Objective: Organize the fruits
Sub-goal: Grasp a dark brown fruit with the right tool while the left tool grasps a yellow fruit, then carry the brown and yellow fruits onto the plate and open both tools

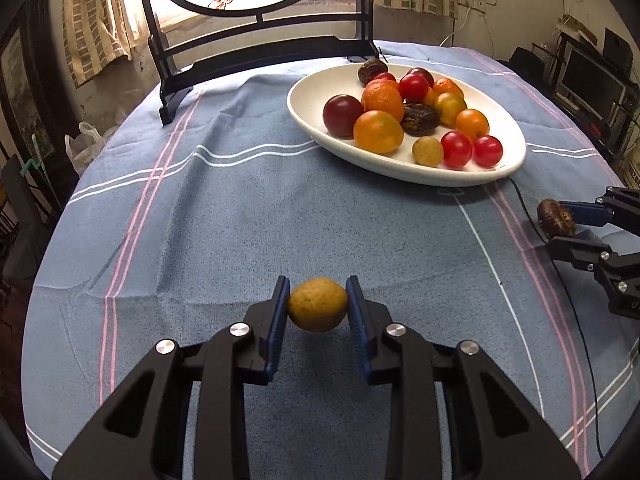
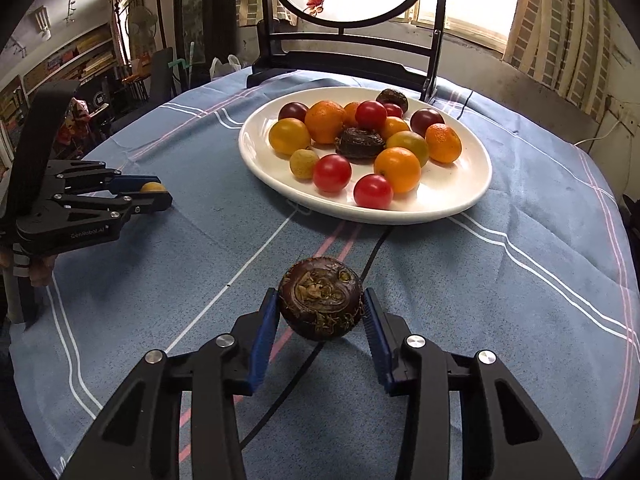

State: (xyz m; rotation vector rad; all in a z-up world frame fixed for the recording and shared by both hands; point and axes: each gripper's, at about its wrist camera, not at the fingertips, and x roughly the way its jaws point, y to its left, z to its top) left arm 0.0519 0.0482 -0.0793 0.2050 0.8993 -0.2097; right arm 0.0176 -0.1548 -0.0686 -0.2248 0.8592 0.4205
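Note:
My left gripper point(image 1: 318, 300) is shut on a small yellow-brown fruit point(image 1: 318, 305) and holds it just above the blue tablecloth, short of the white oval plate point(image 1: 304, 108). My right gripper point(image 2: 321, 308) is shut on a dark wrinkled passion fruit point(image 2: 321, 298), in front of the plate point(image 2: 256, 152). The plate holds several oranges, red tomatoes, dark plums and wrinkled dark fruits. Each gripper shows in the other's view: the right gripper point(image 1: 560, 226) at the right edge, the left gripper point(image 2: 154, 194) at the left with the yellow fruit point(image 2: 152, 187).
A black wooden stand with a round screen point(image 1: 256, 52) stands at the back of the table behind the plate. A black cable point(image 2: 280, 396) runs across the cloth under my right gripper. The round table's edge curves away on both sides.

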